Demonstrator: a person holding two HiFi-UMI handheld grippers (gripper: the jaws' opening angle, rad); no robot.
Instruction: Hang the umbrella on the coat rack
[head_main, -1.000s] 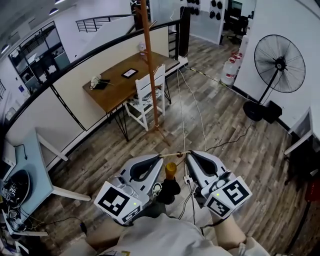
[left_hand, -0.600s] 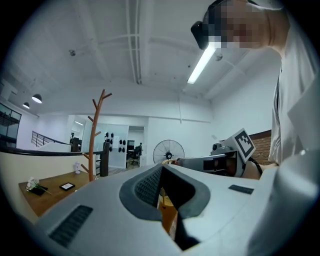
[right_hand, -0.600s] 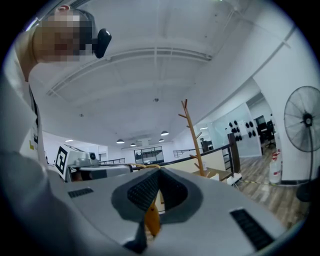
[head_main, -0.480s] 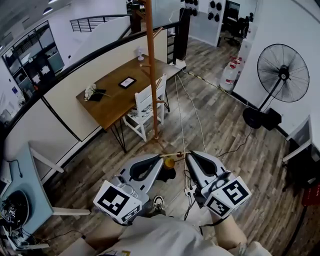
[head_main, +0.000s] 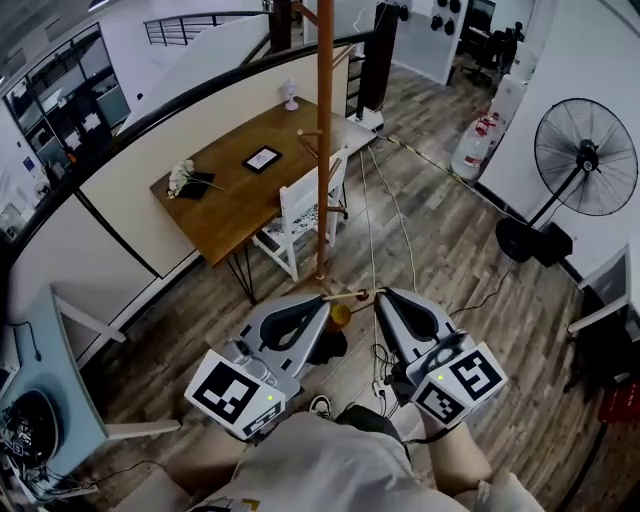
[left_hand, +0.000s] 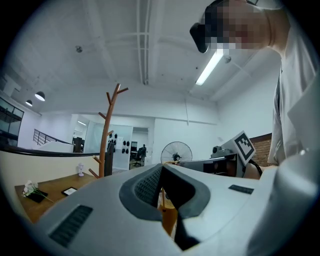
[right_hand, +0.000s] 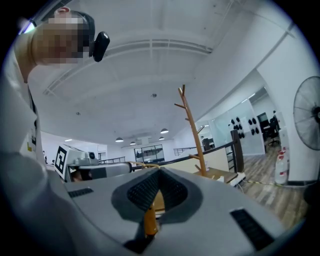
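left tool (head_main: 322, 299), umbrella (head_main: 340, 316) above wooden floor (head_main: 445, 245)

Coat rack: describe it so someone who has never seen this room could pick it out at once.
Find the wooden table left of centre, then the white chair at its near edge. The coat rack stands beside that chair: a tall, slim orange-brown pole with short upward pegs, unlike the black pedestal fan far right.
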